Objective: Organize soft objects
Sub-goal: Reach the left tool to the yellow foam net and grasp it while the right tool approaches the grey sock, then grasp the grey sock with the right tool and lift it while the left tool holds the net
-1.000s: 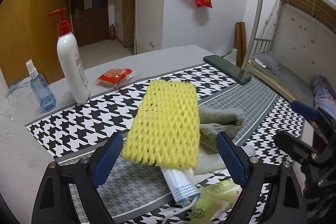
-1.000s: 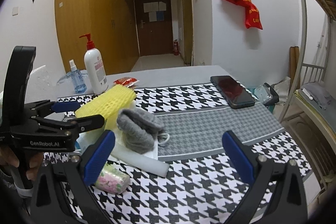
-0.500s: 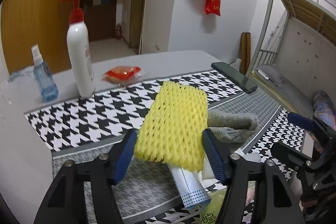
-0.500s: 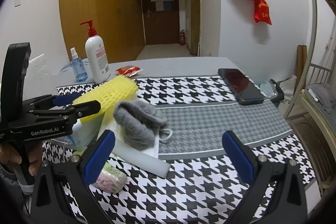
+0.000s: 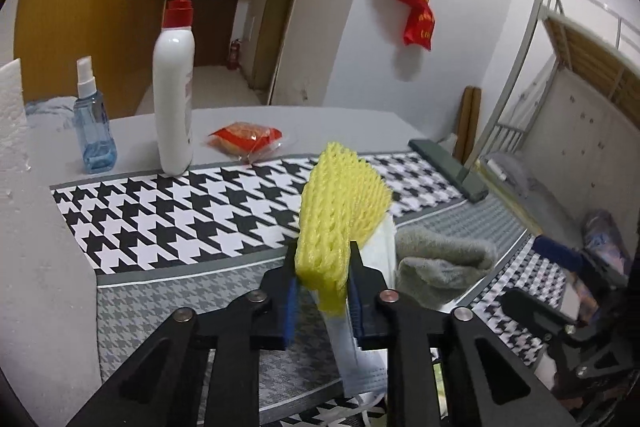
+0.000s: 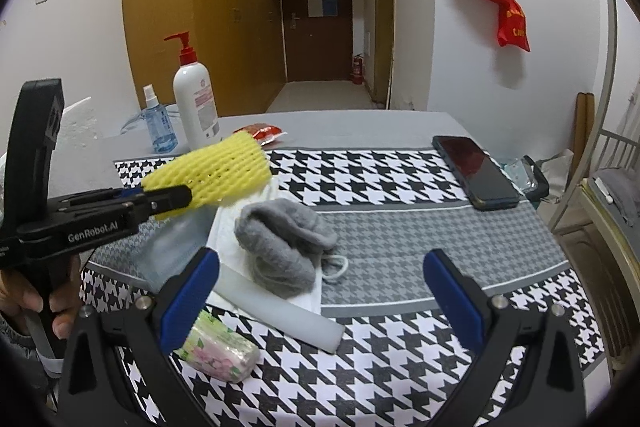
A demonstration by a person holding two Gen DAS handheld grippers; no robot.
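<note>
My left gripper point(image 5: 322, 287) is shut on the near end of a yellow foam net sleeve point(image 5: 340, 211), squeezed narrow and lifted off the pile; it shows in the right wrist view point(image 6: 212, 175) too, held by the left gripper point(image 6: 176, 197). Below lie a grey knitted cloth point(image 6: 280, 247), a face mask point(image 5: 358, 355), a white foam sheet point(image 6: 280, 311) and a floral tissue pack point(image 6: 218, 347). My right gripper point(image 6: 316, 303) is open and empty, hovering over the houndstooth mat point(image 6: 400, 367) near the pile.
A white pump bottle point(image 5: 174, 99), a blue spray bottle point(image 5: 94, 131) and a red snack packet point(image 5: 246, 141) stand at the table's back left. A black phone point(image 6: 476, 175) lies at the back right. A bunk bed frame point(image 5: 560, 75) stands to the right.
My left gripper closed from wide open onto the yellow foam net and raised it off the pile. The right gripper stayed open and shifted only slightly.
</note>
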